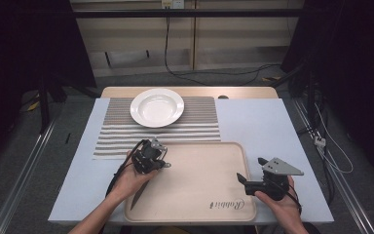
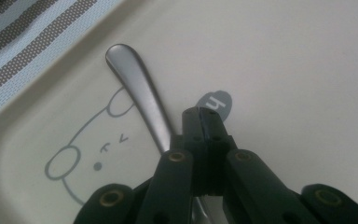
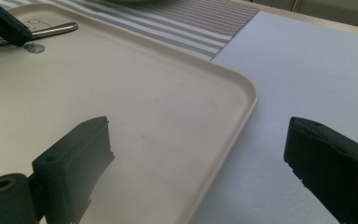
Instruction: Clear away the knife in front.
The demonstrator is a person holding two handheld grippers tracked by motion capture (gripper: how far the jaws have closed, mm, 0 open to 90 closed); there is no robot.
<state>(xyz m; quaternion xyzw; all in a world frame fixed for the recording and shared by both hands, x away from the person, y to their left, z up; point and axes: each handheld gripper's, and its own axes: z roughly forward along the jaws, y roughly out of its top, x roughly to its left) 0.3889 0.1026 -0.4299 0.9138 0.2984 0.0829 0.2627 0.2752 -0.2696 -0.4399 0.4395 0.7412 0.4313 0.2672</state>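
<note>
The left claw is closed tight, its jaws pressed together beside the metal spoon, which lies flat on the tray near its upper left corner. Whether the jaws pinch the handle, I cannot tell. So the pickup looks barely begun; lifting and placing remain, perhaps toward the white bowl on the striped mat. The right claw stands wide and empty, straddling the tray's right rim. The tabletop at the frame's right offers free room.

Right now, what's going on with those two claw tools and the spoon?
Left gripper shut beside spoon handle, not gripping. Right gripper open at tray edge. Nothing in the way.
</note>
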